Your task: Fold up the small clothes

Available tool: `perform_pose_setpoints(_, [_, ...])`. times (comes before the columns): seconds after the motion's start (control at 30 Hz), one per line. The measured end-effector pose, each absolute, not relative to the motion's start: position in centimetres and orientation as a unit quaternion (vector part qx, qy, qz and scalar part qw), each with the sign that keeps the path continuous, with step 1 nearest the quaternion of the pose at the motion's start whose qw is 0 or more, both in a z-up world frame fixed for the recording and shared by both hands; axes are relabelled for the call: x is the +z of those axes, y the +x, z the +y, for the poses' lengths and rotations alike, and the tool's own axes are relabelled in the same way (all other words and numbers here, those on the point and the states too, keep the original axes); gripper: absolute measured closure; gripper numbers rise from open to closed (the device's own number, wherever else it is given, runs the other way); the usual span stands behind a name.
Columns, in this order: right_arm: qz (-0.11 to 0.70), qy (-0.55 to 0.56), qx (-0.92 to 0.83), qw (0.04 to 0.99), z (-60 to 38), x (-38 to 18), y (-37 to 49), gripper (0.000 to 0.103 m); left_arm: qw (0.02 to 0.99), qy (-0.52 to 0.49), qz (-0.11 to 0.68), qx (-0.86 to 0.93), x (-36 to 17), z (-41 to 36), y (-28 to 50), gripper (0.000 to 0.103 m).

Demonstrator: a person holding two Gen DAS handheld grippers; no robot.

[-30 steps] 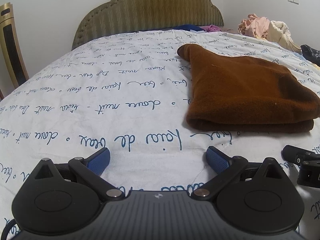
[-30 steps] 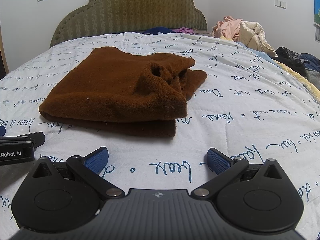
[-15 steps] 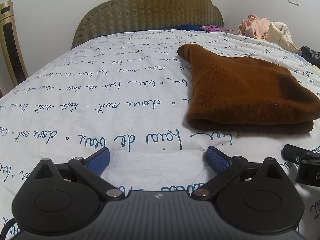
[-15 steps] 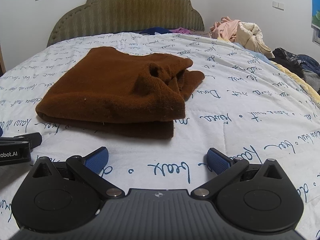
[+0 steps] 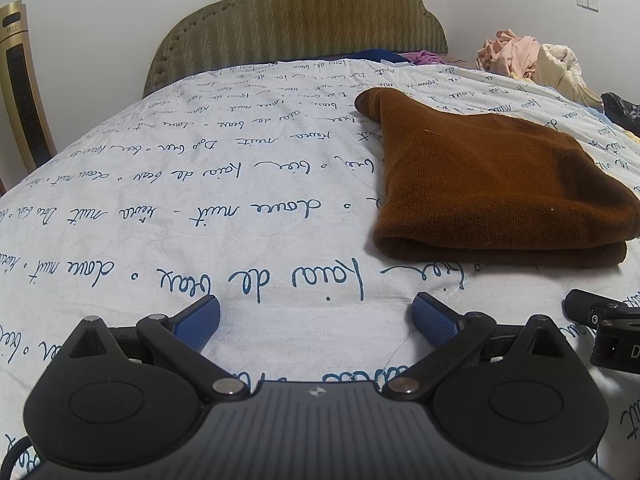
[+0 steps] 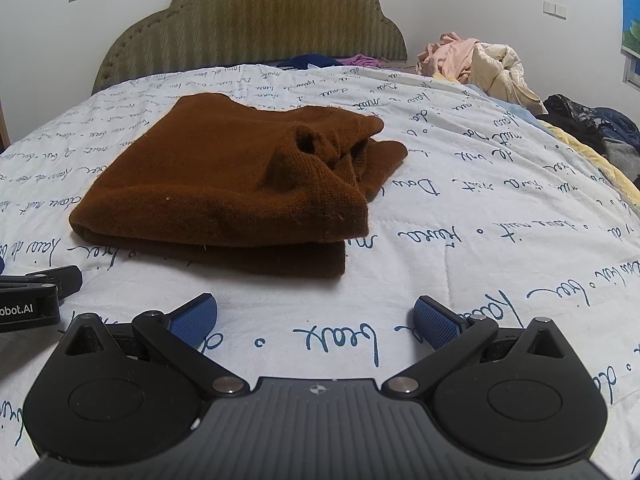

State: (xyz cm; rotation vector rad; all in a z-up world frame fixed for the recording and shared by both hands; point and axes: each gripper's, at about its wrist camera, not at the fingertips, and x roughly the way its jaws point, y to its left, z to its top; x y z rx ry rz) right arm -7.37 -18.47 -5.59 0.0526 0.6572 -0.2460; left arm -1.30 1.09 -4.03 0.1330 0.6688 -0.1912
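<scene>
A brown knitted garment (image 5: 492, 184) lies folded in a thick stack on the white bedspread with blue script (image 5: 200, 208). In the right wrist view the garment (image 6: 236, 184) shows a bunched sleeve or collar opening on its right side. My left gripper (image 5: 316, 316) is open and empty, low over the bedspread, to the left of and nearer than the garment. My right gripper (image 6: 316, 316) is open and empty, just in front of the garment's near edge. Each gripper shows at the other view's edge, the right one (image 5: 600, 320) and the left one (image 6: 36, 296).
A padded olive headboard (image 6: 252, 28) stands at the far end. A heap of pink and cream clothes (image 6: 476, 64) and dark clothes (image 6: 592, 128) lie along the bed's right side. A gold tower fan (image 5: 24, 88) stands at the left.
Both grippers stay open and empty. The right gripper has drifted slightly right, so the garment sits a little further left in its view. The left gripper is almost still.
</scene>
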Motion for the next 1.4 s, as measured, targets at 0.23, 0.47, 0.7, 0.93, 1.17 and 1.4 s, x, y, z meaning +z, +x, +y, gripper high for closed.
perform_pose_setpoints(0.23, [0.322,0.026,-0.120,0.939,-18.45,-5.59,-7.36,0.000,0.938,0.065,0.327,-0.093,-4.04,1.10,-1.29,0.000])
perform_pose_setpoints(0.47, [0.322,0.026,-0.120,0.939,-18.48,-5.58,-7.37,0.000,0.939,0.065,0.325,-0.094,-3.97,1.13,-1.39,0.000])
perform_pose_setpoints(0.7, [0.322,0.026,-0.120,0.939,-18.48,-5.60,-7.36,0.000,0.939,0.063,0.323,-0.095,-3.88,1.23,-1.58,0.000])
perform_pose_setpoints(0.93, [0.322,0.026,-0.120,0.939,-18.49,-5.59,-7.36,0.000,0.938,0.062,0.327,-0.096,-3.96,1.26,-1.43,0.000])
perform_pose_setpoints(1.17, [0.322,0.027,-0.120,0.939,-18.49,-5.58,-7.37,0.000,0.938,0.061,0.328,-0.096,-4.01,1.24,-1.38,0.000])
perform_pose_setpoints(1.4, [0.322,0.027,-0.120,0.939,-18.49,-5.58,-7.37,0.000,0.938,0.061,0.328,-0.096,-4.00,1.25,-1.38,0.000])
